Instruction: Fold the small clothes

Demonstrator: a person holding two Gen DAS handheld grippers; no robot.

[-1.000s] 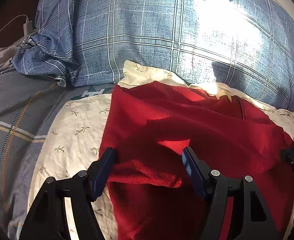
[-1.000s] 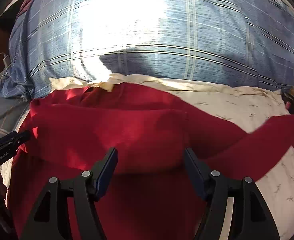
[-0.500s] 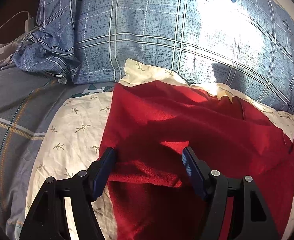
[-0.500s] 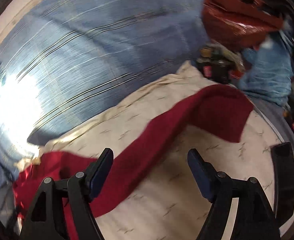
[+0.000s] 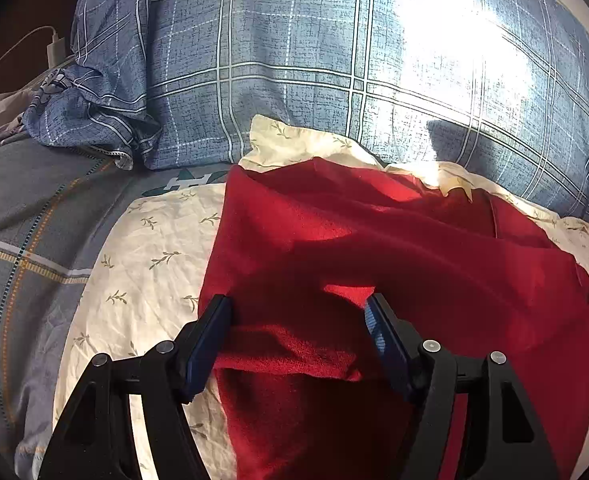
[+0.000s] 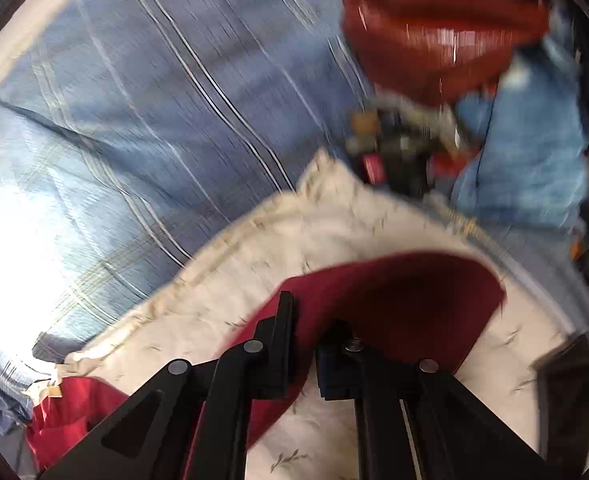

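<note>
A red garment [image 5: 374,240] lies spread on a cream leaf-print pillow [image 5: 142,260]. My left gripper [image 5: 296,304] hovers over the garment's near left edge. It is open, and a bunched fold of red cloth lies between its blue pads without being pinched. In the blurred right wrist view the garment's sleeve [image 6: 394,300] stretches across the cream pillow [image 6: 334,220]. The right gripper [image 6: 306,320] has its jaws closing, nearly together, with the sleeve's cloth pinched between them.
A large blue plaid pillow [image 5: 294,60] rises behind the cream one. Grey striped bedding [image 5: 34,208] and a white charger [image 5: 56,46] are at the left. At the right sit a shiny red bag [image 6: 434,32], blue denim [image 6: 526,160], small clutter [image 6: 398,152] and a dark flat object [image 6: 566,380].
The right gripper swung from the garment's body to the outstretched sleeve at the right, rolled, and closed its wide jaws onto the sleeve. The left gripper stayed still and open.
</note>
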